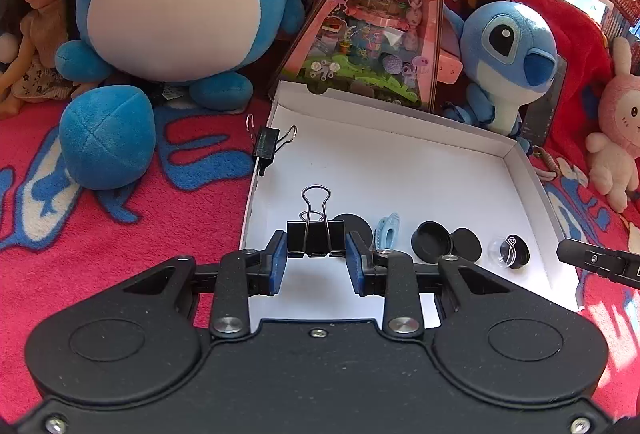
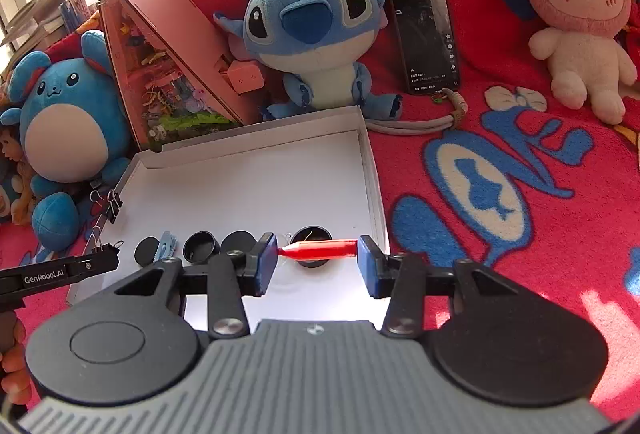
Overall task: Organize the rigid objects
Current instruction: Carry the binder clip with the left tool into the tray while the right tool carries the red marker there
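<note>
Black binder clip [image 1: 316,238], wire handles up, pinched betw. left gripper [image 1: 316,246] pads, low over white tray [image 1: 400,169] near its front-left. Right gripper [image 2: 317,254] clamps red pointed pen cap [image 2: 320,249] lengthwise, horiz., over black lid [image 2: 312,234] at tray's front-right.

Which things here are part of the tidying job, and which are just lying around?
Job: left gripper holding black binder clip; right gripper holding red pen-like piece; white tray; blue hair clip; black cap.

Lying about: Stitch plush; phone; rabbit plush; doll.
</note>
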Tool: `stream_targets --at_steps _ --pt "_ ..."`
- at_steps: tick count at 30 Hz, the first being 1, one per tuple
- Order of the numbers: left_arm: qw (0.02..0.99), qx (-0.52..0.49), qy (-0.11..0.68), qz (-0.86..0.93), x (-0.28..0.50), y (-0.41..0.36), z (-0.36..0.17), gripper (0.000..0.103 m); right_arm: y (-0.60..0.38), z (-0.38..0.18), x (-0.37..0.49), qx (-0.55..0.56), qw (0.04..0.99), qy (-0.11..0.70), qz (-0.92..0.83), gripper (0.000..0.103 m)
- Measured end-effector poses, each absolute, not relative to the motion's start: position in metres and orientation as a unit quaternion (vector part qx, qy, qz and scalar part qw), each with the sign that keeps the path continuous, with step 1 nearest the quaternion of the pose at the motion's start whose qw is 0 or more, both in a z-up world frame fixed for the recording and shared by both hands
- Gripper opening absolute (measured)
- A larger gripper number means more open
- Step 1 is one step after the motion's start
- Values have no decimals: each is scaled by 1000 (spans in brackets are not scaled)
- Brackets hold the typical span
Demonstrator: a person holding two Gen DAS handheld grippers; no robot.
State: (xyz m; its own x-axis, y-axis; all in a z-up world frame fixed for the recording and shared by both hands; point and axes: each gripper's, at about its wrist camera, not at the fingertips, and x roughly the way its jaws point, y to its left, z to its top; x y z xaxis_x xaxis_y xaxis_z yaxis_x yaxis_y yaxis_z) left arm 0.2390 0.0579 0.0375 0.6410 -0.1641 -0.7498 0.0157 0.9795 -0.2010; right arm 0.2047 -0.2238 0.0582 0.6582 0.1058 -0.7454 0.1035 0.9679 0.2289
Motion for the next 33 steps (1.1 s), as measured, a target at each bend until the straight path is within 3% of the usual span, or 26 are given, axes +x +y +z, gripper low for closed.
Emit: stream_targets --at_steps 23,27,30,33 --pt "902 -64 425 -46 252 54 24 30 -225 37 235 151 889 428 -68 52" --pt "903 -71 420 -55 250 55 27 42 -224 37 235 146 891 424 -69 56" --pt "904 -75 417 -59 248 55 30 47 -225 37 235 146 891 423 -69 62" --pt "908 -64 410 -56 245 53 33 50 -226 37 234 148 891 424 -66 62"
